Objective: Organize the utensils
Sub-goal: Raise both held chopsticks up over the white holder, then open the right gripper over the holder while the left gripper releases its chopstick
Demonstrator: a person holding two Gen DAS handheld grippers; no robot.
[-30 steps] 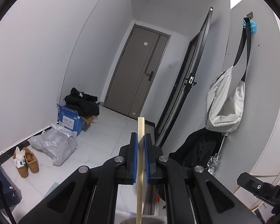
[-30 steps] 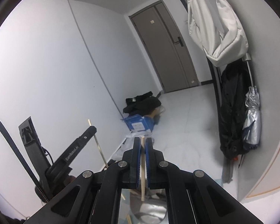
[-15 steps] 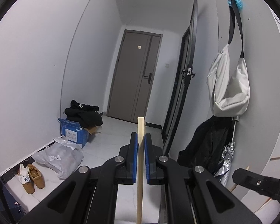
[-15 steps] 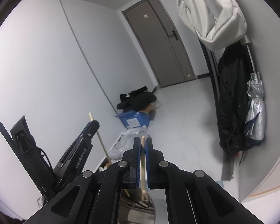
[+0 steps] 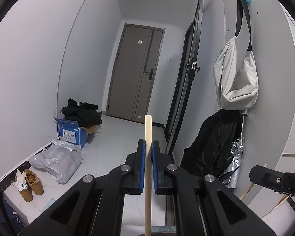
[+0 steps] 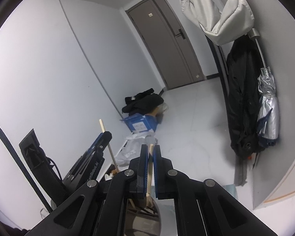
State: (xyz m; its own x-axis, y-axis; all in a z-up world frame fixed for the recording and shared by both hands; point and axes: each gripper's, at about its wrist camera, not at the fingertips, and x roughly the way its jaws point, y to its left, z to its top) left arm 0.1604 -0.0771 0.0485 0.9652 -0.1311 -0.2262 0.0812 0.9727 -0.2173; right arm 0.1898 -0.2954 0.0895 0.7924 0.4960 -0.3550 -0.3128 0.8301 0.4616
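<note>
Left hand-held gripper (image 5: pixel 147 153): blue pads pinching a flat pale wooden stick (image 5: pixel 148 137), upright, top end rising past the pads toward 12 o'clock.
Right hand-held gripper (image 6: pixel 151 153): blue pads pressed onto a thin round pale wooden stick (image 6: pixel 150 161), leaning slightly, lower end reaching into a round shiny metal container (image 6: pixel 141 216) at 6 o'clock.
Container contents: more wooden pieces, unclear which.
Left unit seen from right wrist: at 9 o'clock, its stick pointing up.
Backdrop: brown-grey door (image 5: pixel 135 74) at 12 o'clock; blue cardboard box (image 5: pixel 71 132) at 9 o'clock; pale grey fabric bag (image 5: pixel 236 78) hanging at 2 o'clock.
</note>
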